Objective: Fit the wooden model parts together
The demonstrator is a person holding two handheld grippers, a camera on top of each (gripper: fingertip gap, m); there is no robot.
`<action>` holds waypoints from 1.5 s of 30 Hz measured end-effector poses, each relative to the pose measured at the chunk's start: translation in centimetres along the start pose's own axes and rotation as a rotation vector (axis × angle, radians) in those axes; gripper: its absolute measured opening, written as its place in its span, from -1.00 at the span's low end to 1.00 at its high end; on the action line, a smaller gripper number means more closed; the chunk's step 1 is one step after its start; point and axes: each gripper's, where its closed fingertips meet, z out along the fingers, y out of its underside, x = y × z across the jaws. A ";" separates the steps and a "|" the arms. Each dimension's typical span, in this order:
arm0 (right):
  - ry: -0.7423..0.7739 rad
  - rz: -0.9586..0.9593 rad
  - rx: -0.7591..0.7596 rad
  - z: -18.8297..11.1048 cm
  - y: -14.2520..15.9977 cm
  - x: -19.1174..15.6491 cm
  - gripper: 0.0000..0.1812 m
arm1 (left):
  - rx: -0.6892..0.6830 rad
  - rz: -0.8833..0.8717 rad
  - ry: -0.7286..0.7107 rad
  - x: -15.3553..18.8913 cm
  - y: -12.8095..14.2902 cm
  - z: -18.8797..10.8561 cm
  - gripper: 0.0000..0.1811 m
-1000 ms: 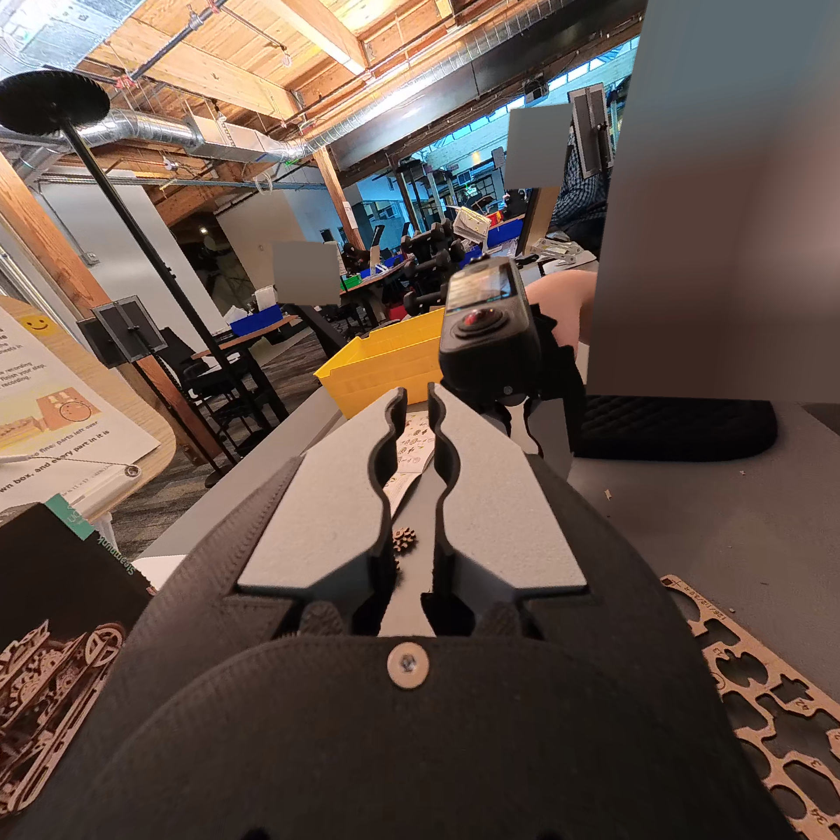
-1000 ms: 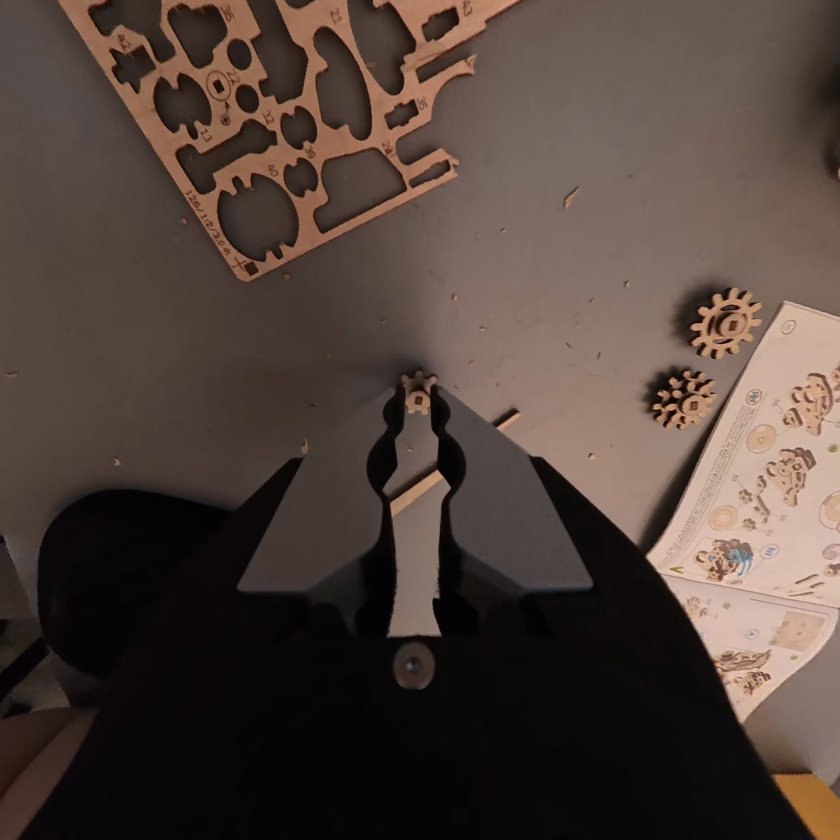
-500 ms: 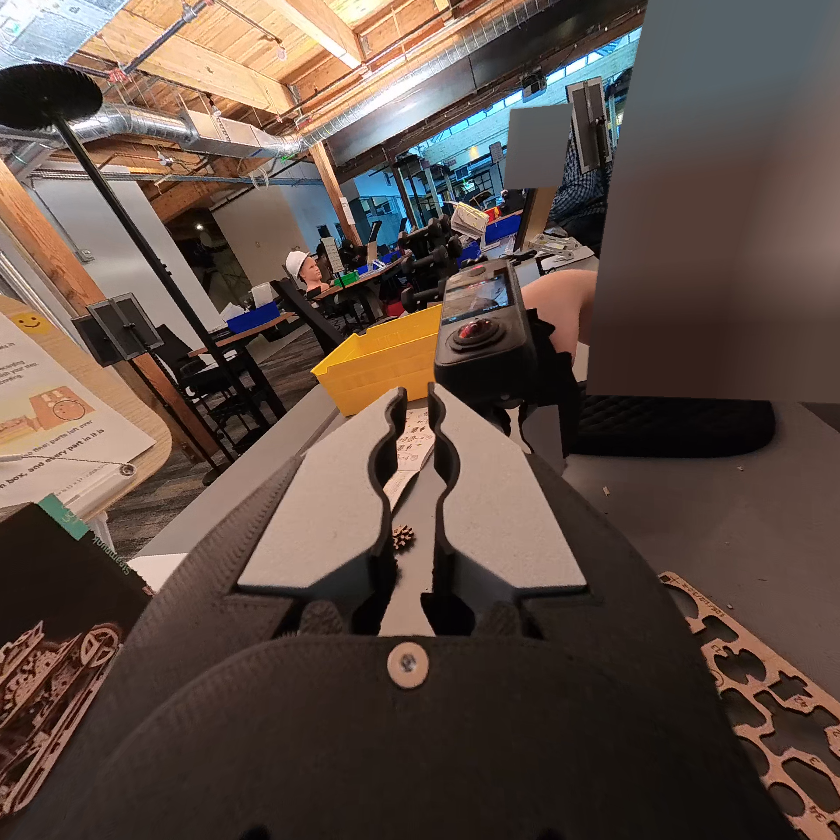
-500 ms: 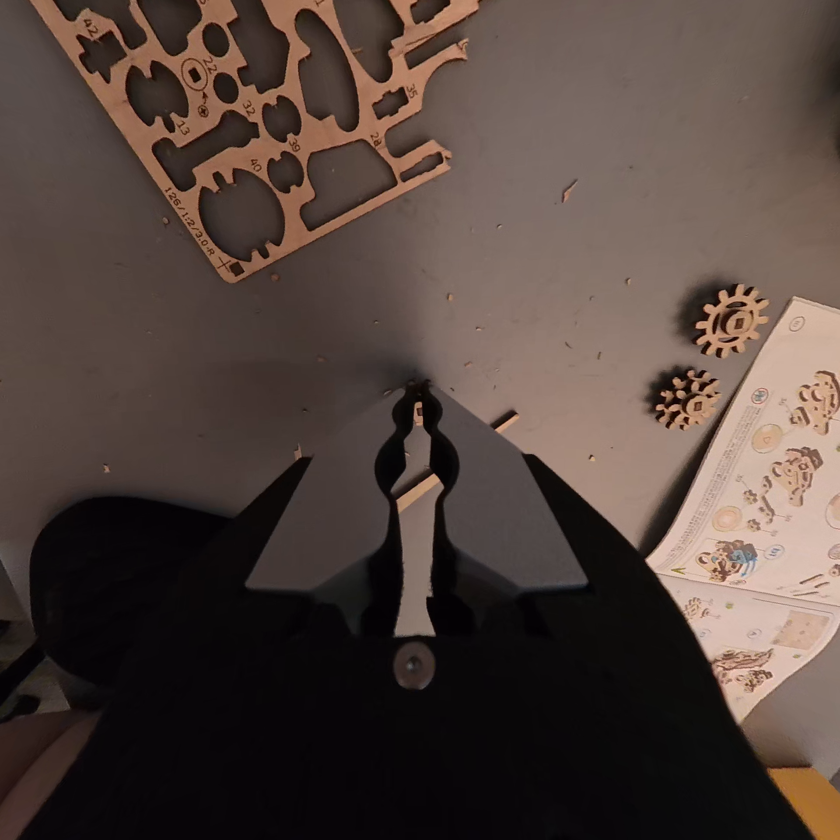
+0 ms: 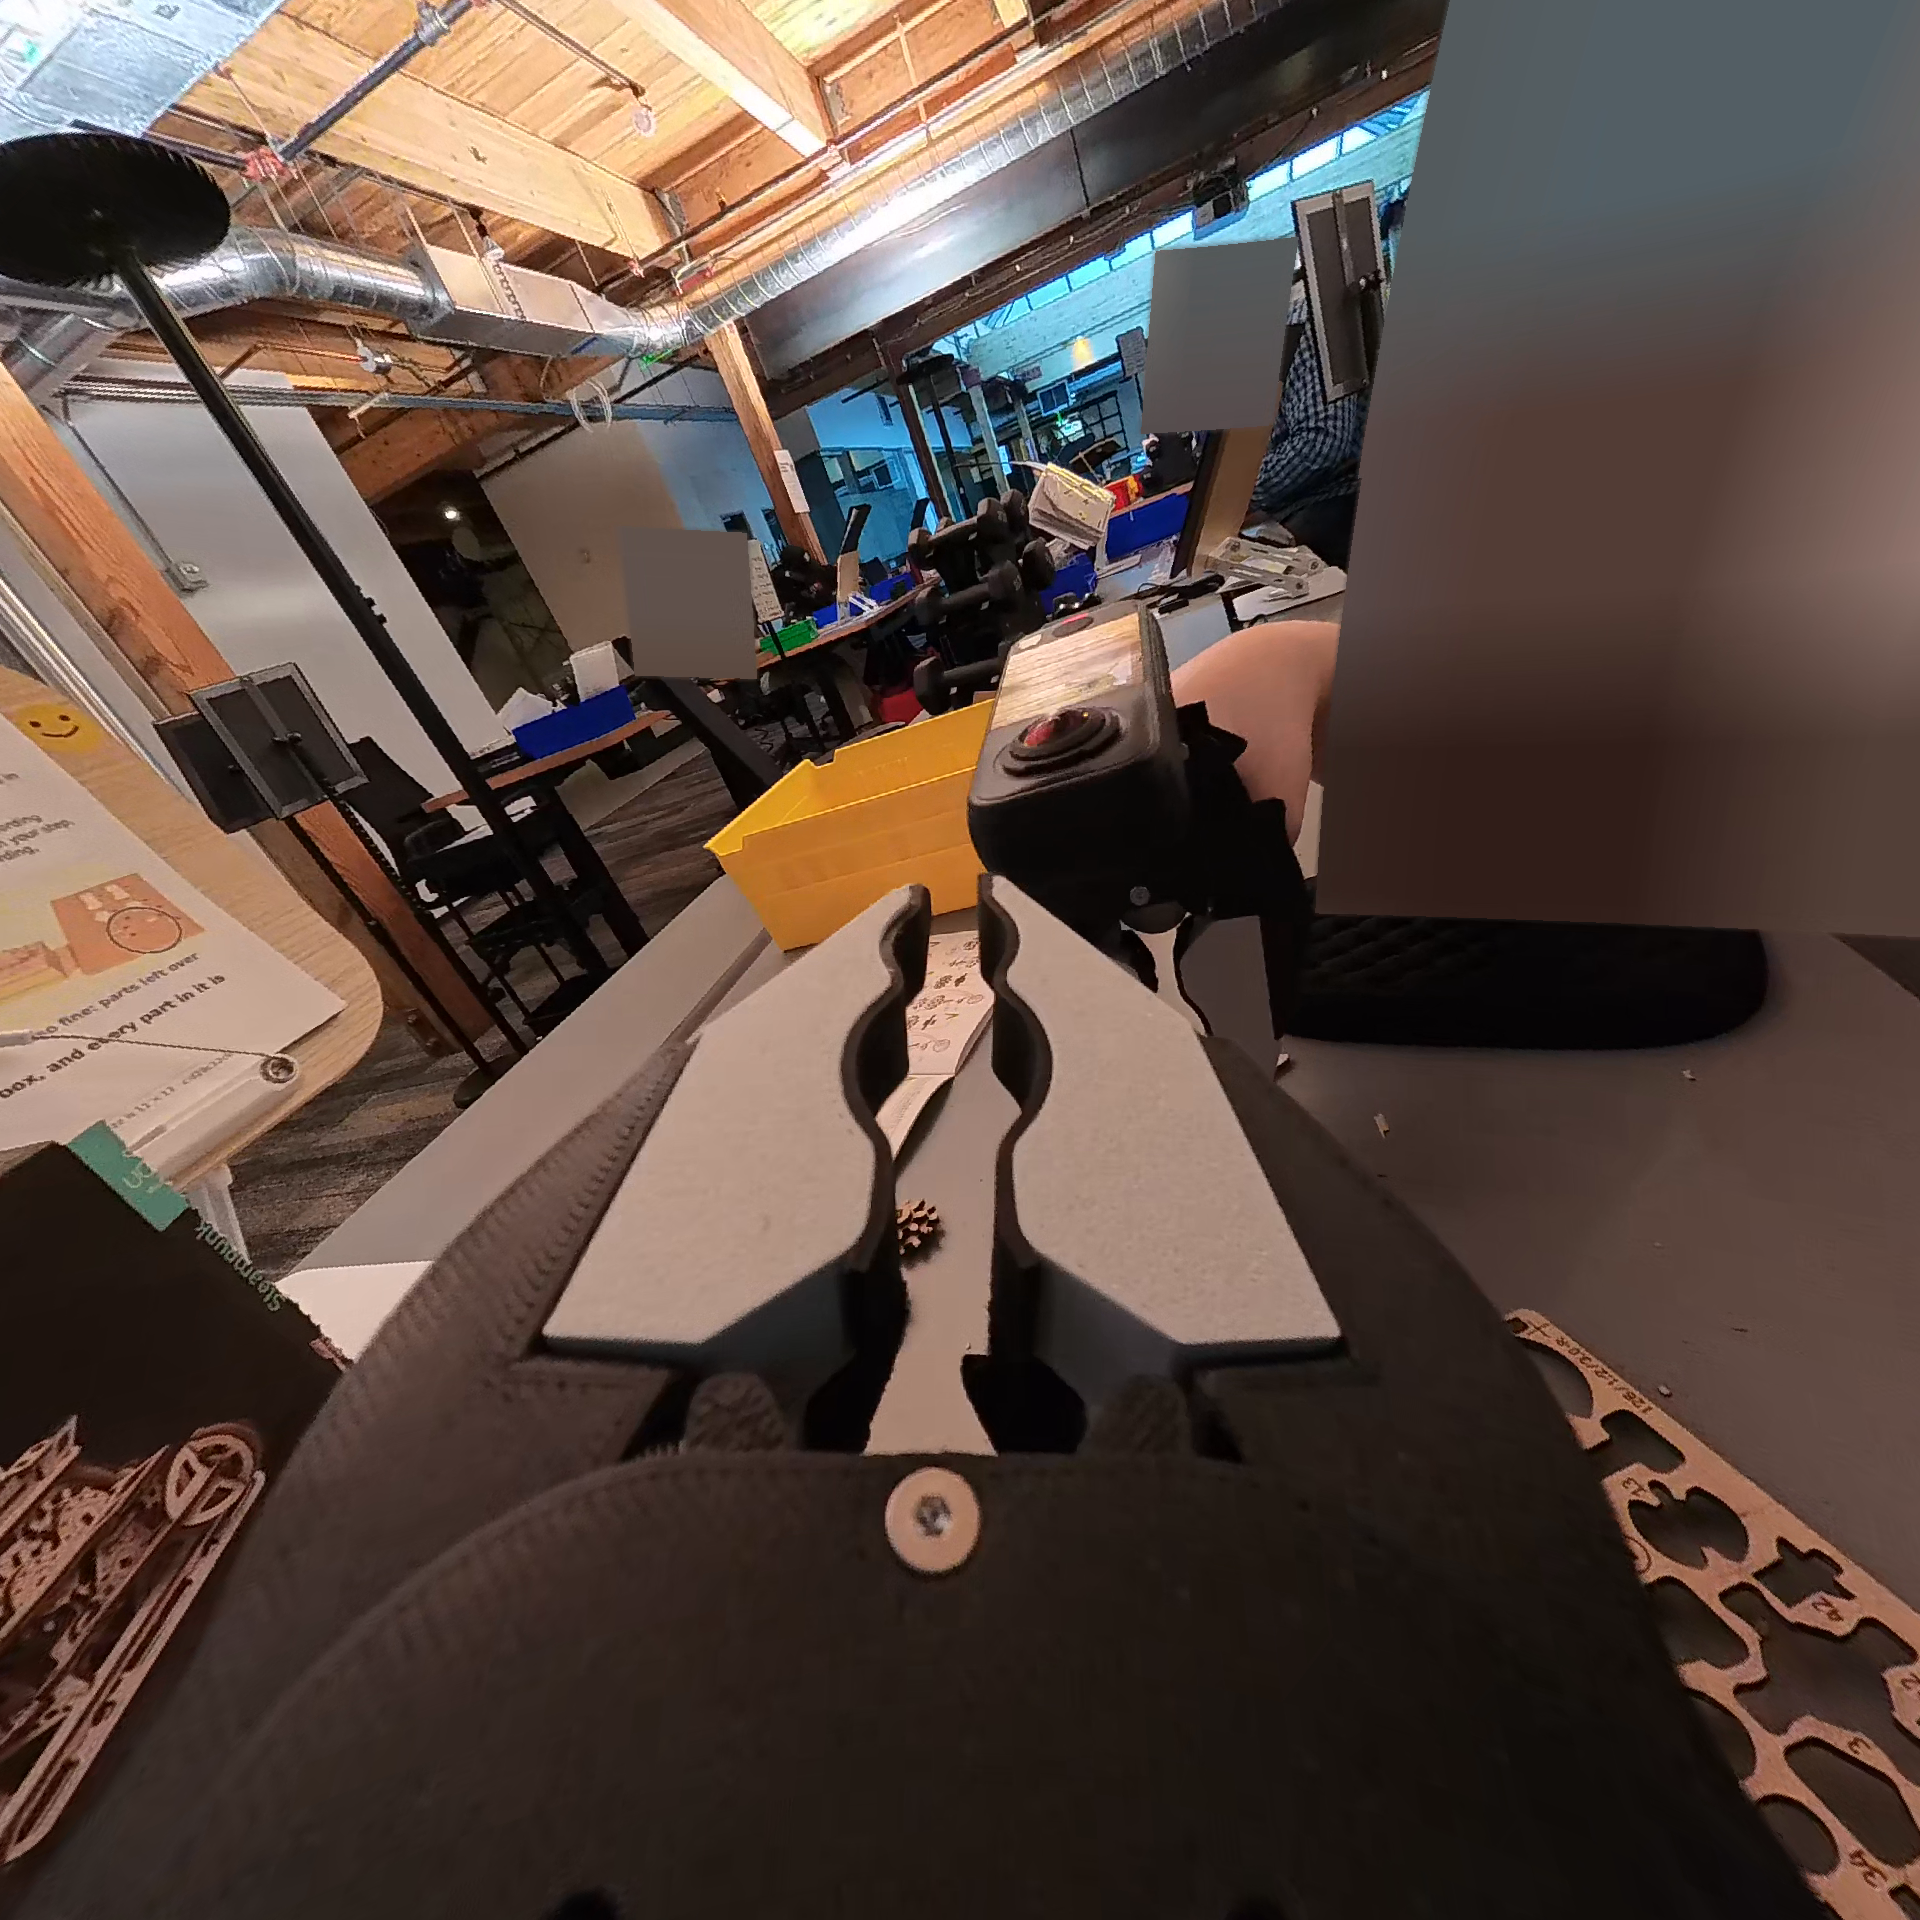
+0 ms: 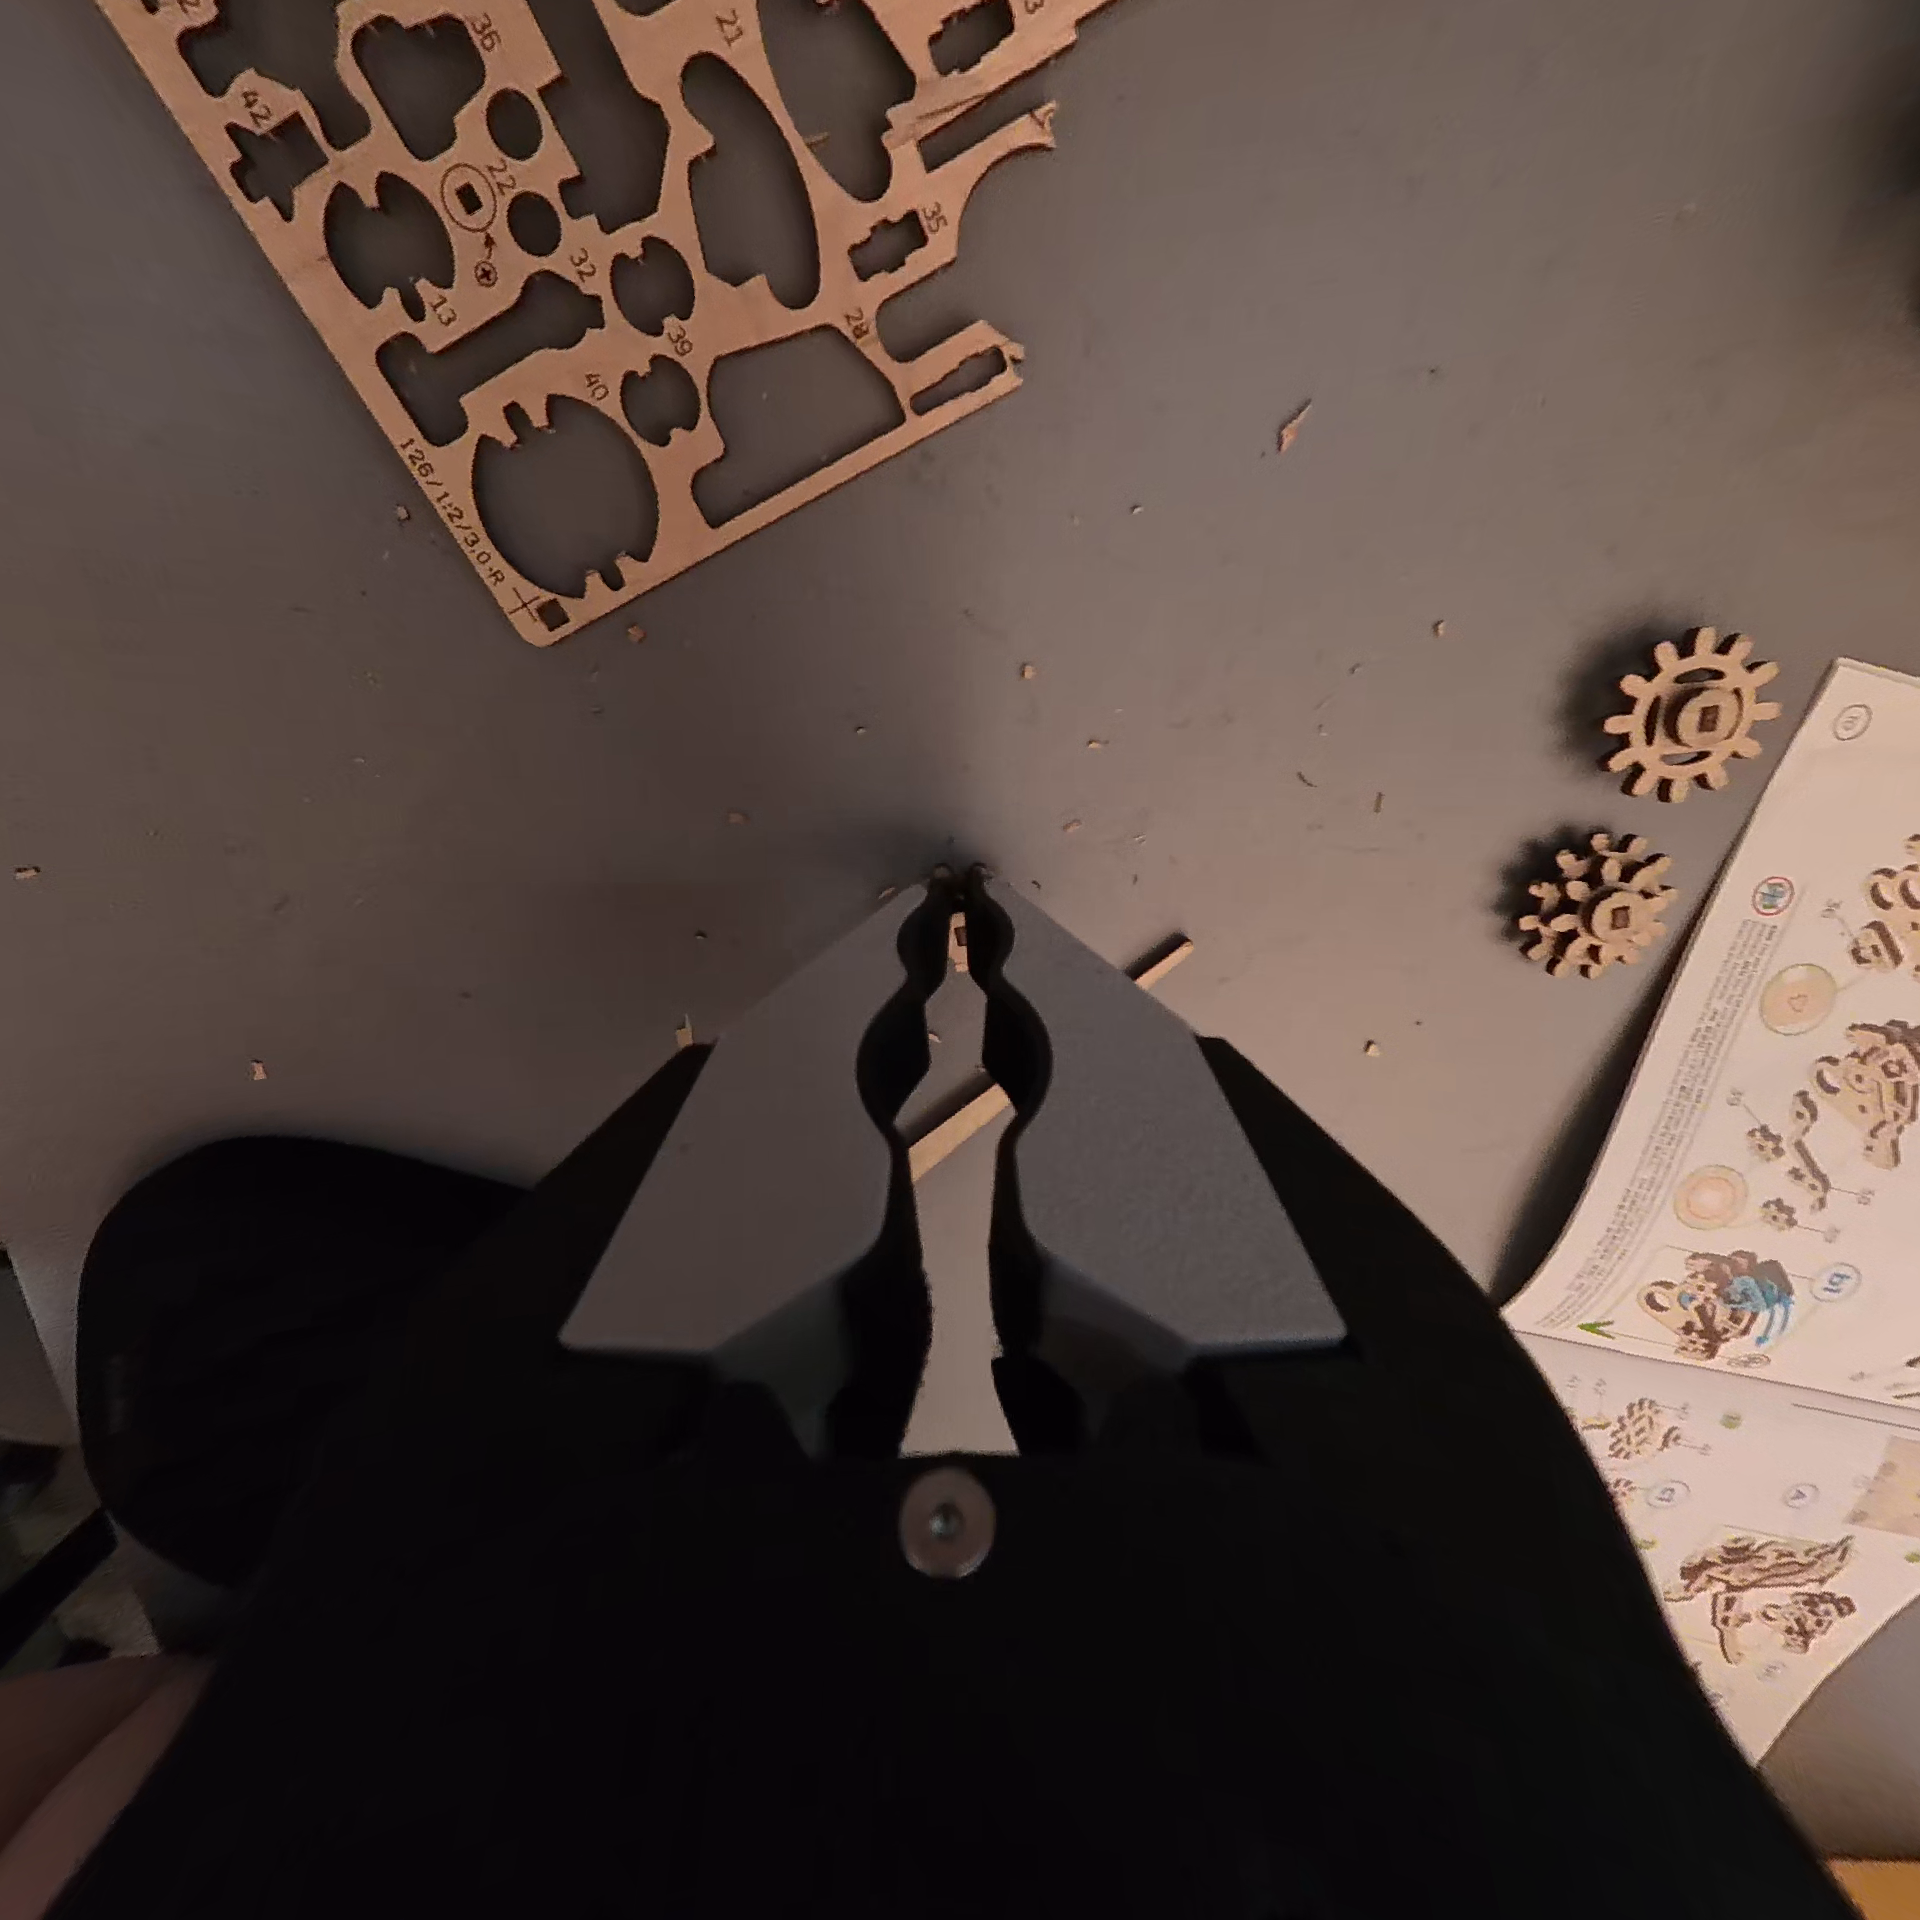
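My right gripper (image 6: 958,899) points down at the grey table (image 6: 1351,520) and is shut on a small wooden gear (image 6: 958,938) pinched at its fingertips, just above the table. A thin wooden stick (image 6: 1158,961) lies under it. Two larger wooden gears (image 6: 1688,727) (image 6: 1590,920) lie to its right. My left gripper (image 5: 953,904) is held low over the table, its jaws a narrow gap apart and empty. Between its fingers a gear (image 5: 918,1230) shows on the table. The right gripper's body with its camera (image 5: 1081,769) is just beyond it.
A punched-out wooden part sheet (image 6: 623,312) lies at the far left and also shows in the left wrist view (image 5: 1766,1621). An instruction sheet (image 6: 1766,1195) lies at the right. A yellow bin (image 5: 862,842), a black pad (image 5: 1527,982) and a black model box (image 5: 125,1455) edge the table. Left tips to right tips: about 20 centimetres. To reach the thin wooden stick (image 6: 1158,961) in a straight line is about 4 centimetres for my right fingers, about 20 centimetres for my left.
My right gripper has closed tighter on the small gear, which earlier showed flat between wider tips. The left gripper has barely moved.
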 end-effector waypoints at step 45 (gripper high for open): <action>0.013 -0.072 0.051 -1.1 0.4 -0.1 -0.88 | -0.023 -0.011 0.023 0.5 0.7 0.4 -0.91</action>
